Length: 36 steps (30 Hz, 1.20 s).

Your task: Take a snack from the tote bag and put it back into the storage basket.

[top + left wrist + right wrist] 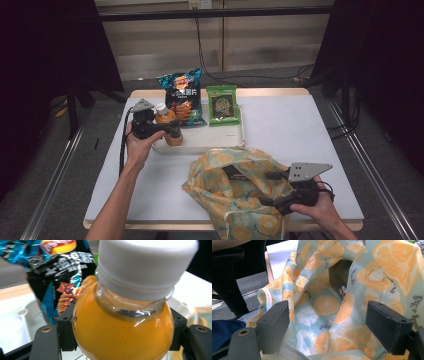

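Left side first. My left gripper (172,131) is clamped on the juice bottle (167,122); in the left gripper view both pads sit tight against the orange body (120,335), just under the white cap (147,262). In the high view the bottle is over the near left corner of the white tray (235,137), tilted a little; I can't tell whether its base is clear of the tray.

Behind it on the tray: the chip bag (183,95), lying flat, and just to its right the green packet (223,104). Both untouched.

Centre, toward the near edge of the table (300,125): the fruit-print bag (225,192), crumpled, mouth facing up and open. A dark box (236,172) already sits inside.

Right: my right gripper (272,189) is at the bag's right rim. In the right gripper view its jaws stand apart with cloth (324,307) between them and the left pad against a fold; I see no firm pinch, so I read it as propping the mouth rather than gripping.

My read: bottle transfer, pick done, carry under way. Next I need to carry the bottle right and toward me, over the opening, then lower it past the box before letting go. The right gripper should keep the rim spread; slack cloth could fold over the mouth.
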### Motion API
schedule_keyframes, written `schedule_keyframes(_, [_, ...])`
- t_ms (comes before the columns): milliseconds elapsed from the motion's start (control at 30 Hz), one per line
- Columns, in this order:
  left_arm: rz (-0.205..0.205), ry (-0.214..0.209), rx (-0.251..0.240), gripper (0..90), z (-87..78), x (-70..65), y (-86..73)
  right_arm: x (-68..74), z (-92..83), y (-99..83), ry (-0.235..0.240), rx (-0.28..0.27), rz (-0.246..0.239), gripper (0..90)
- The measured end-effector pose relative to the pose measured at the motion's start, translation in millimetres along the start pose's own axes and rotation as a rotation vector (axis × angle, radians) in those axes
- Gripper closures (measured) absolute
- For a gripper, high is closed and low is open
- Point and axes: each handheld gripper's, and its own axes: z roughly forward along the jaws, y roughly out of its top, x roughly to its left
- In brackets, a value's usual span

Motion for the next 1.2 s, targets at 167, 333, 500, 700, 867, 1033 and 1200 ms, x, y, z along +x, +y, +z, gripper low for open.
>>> schedule_keyframes(167, [0.035,-0.094,0.021,30.8,-2.4,11.8,5.5,-0.5,-0.1,-0.2,-0.003,0.0,0.004,19.0])
schedule_keyframes(333, [0.069,-0.164,0.059,30.8,-2.5,21.4,8.8,-0.5,0.3,-0.3,-0.003,0.001,0.003,18.9])
schedule_keyframes(500, [0.085,-0.204,0.093,30.8,0.7,28.3,10.4,-1.1,1.3,-0.7,0.002,0.002,0.005,18.8])
schedule_keyframes(700, [0.1,-0.254,0.136,30.8,8.5,33.6,10.1,-1.6,1.2,-1.1,0.001,0.003,0.008,18.8])
schedule_keyframes(867, [0.14,-0.291,0.152,30.9,12.3,37.1,9.6,-1.8,1.6,-1.5,0.003,0.005,0.008,18.6])
schedule_keyframes(1033, [0.19,-0.319,0.184,30.9,15.7,36.1,11.0,-2.3,1.4,-1.6,0.005,0.002,0.014,18.5])
schedule_keyframes(1200, [0.217,-0.327,0.197,30.8,17.7,35.6,11.0,-2.1,1.4,-2.1,0.006,0.005,0.013,18.5])
